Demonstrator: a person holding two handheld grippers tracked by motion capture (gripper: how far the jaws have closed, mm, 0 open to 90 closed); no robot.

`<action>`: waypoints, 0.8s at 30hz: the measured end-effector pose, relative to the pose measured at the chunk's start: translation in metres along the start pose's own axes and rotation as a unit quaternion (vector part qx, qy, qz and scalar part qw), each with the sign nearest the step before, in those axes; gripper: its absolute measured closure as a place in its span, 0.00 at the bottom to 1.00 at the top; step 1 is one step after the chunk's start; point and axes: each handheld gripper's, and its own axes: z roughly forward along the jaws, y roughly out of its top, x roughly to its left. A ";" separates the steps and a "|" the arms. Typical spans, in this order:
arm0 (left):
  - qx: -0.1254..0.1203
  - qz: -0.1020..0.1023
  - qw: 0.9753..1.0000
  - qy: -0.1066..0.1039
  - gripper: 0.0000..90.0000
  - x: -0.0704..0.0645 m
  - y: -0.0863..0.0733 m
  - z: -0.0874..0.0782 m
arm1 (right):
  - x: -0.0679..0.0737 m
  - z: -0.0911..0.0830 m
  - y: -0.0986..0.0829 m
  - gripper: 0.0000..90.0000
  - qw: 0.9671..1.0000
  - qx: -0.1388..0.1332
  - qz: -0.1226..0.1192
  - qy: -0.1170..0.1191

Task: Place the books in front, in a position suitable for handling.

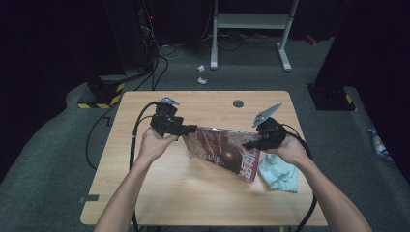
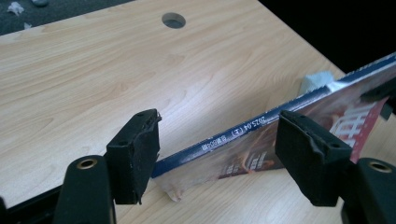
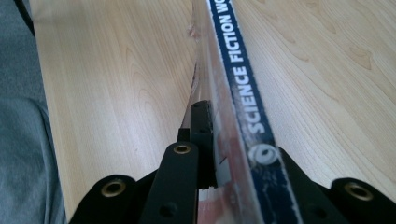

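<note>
Pale wood table (image 1: 159,193) under our work. Left gripper (image 1: 189,129) jaws wide, straddling magazine (image 1: 225,150) spine end, not clamping. Magazine lifted off table, tilted, between both grippers (spine reads "2025.04", "SCIENCE FICTION WO…"). Right gripper (image 1: 247,144) jaws clamped on magazine edge. Light cloth (image 1: 279,174) beside it.

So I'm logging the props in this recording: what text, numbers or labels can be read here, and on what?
"SCIENCE FICTION WO", cut off by the frame: white letters on the dark blue spine of the red-covered magazine.
"2025.04", then a bracketed character: small white print on that spine, in the left gripper view; the characters beside it are too small to read.
Large white characters on the red cover: too blurred to read.
</note>
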 end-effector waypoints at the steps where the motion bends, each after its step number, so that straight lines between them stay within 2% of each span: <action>1: -0.001 -0.005 1.000 0.001 0.33 0.000 0.000 -0.001 | 0.001 0.001 0.000 0.94 1.000 -0.001 0.005 -0.003; 6: -0.003 -0.032 0.999 0.013 0.32 0.003 0.003 -0.004 | 0.003 0.003 0.001 0.94 1.000 -0.005 0.014 -0.012; 9: 0.003 -0.023 0.999 0.031 0.32 0.001 0.005 -0.002 | 0.005 0.004 0.001 0.94 1.000 -0.007 0.022 -0.016; 13: 0.001 -0.034 0.999 0.040 0.32 0.000 0.008 -0.001 | 0.006 0.004 0.001 0.94 0.999 -0.010 0.032 -0.022; 16: 0.002 -0.043 0.997 0.057 0.31 -0.001 0.011 -0.001 | 0.007 0.003 0.001 0.94 0.999 -0.010 0.044 -0.029; 20: 0.011 -0.053 0.997 0.063 0.30 -0.001 0.013 -0.001 | 0.005 -0.002 -0.001 0.94 0.996 -0.018 0.065 -0.053; 23: 0.016 -0.067 0.996 0.060 0.30 -0.001 0.016 0.003 | 0.008 -0.006 -0.001 0.94 0.994 -0.023 0.077 -0.077; 24: 0.019 -0.076 0.995 0.054 0.30 -0.001 0.018 0.004 | 0.009 -0.006 0.000 0.94 0.993 -0.024 0.081 -0.083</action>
